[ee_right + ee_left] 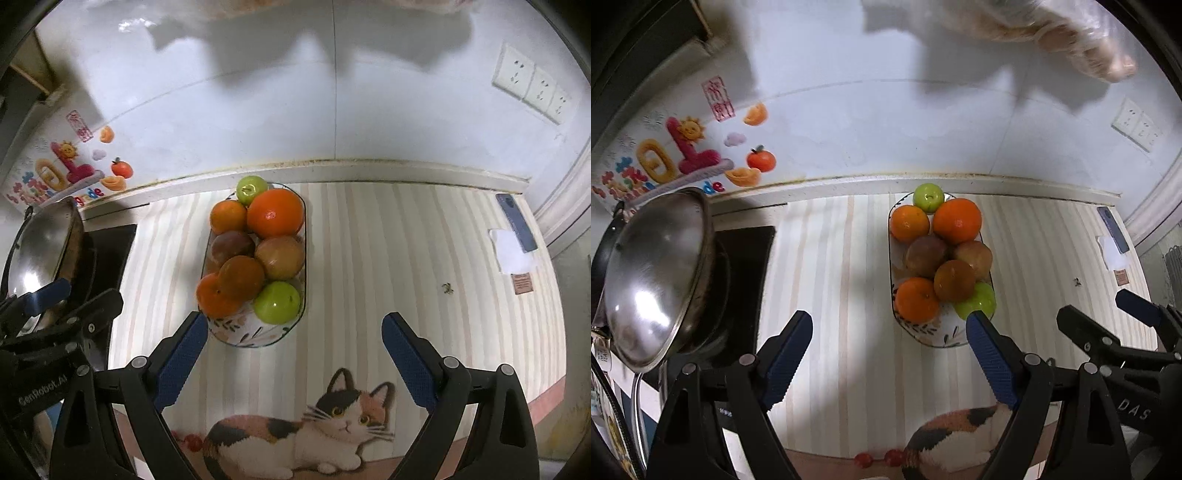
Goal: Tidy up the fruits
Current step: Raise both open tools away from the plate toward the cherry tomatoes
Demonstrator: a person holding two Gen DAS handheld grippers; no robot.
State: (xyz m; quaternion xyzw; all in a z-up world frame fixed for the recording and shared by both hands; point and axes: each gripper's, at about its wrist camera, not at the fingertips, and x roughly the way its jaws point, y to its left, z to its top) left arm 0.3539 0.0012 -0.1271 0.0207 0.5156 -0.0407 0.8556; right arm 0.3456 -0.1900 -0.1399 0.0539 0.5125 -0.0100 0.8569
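Note:
An oval white plate with a leaf pattern [932, 334] [240, 332] sits on the striped counter and holds a pile of fruit: oranges [956, 220] [275, 213], brownish-red fruits [925, 255] [279, 257] and two green apples [928, 196] [277, 302]. My left gripper [888, 321] is open and empty, just in front of the plate, its right fingertip [977, 323] near the plate's near right rim. My right gripper [293, 325] is open and empty, its left fingertip [195, 325] close to the plate's near left rim.
A steel wok [653, 277] [40, 251] rests on a black hob at the left. A phone [1112, 229] [516, 221] and white paper [511, 251] lie at the far right. The tiled wall runs behind, with sockets [532, 83]. A cat-print mat [306, 428] covers the near counter.

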